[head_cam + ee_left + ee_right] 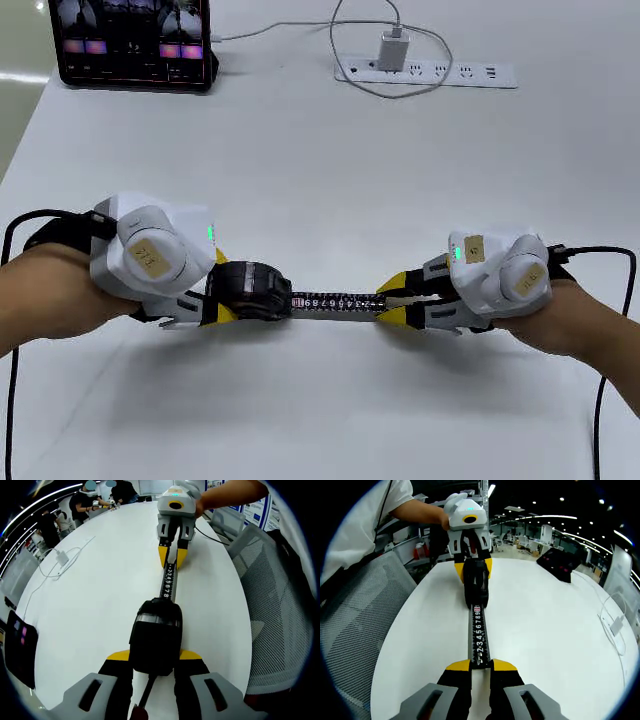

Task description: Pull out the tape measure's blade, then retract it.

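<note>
Your left gripper clamps the tape measure case to anchor it; your right gripper pinches the blade tip for pulling right.

A white table is bearing a dark tablet, which is standing at its far left with the screen glowing. A white power strip is lying far right, with a white charger sitting plugged in. A grey mesh chair is standing beside the table.
</note>
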Demonstrator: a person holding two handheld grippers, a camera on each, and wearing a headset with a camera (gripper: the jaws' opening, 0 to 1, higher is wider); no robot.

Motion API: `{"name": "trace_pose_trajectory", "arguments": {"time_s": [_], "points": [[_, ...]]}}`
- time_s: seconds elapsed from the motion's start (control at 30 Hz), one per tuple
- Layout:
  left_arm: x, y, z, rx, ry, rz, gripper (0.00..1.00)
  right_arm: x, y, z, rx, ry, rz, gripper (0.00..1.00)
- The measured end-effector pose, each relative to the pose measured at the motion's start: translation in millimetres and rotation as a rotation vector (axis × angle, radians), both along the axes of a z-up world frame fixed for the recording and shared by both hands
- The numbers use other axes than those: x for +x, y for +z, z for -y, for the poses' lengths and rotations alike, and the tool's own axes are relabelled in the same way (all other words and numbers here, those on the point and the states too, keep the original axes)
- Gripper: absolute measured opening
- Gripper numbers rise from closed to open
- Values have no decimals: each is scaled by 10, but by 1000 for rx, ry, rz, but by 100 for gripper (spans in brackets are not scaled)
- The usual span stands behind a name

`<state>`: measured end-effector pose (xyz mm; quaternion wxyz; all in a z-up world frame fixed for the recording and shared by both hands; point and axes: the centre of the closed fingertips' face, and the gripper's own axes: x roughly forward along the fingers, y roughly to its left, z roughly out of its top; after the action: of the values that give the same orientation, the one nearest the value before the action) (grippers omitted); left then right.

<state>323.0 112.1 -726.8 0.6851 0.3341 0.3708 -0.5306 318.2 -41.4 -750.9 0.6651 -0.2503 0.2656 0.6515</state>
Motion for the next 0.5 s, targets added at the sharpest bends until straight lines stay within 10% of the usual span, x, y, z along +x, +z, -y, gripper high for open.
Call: {"name": "trace_pose_trajectory", "arguments": {"time_s": [0.5], "points": [[1,-10,-1,10,-1,5,26,-3,-17,150,-16,0,-1,9]]}}
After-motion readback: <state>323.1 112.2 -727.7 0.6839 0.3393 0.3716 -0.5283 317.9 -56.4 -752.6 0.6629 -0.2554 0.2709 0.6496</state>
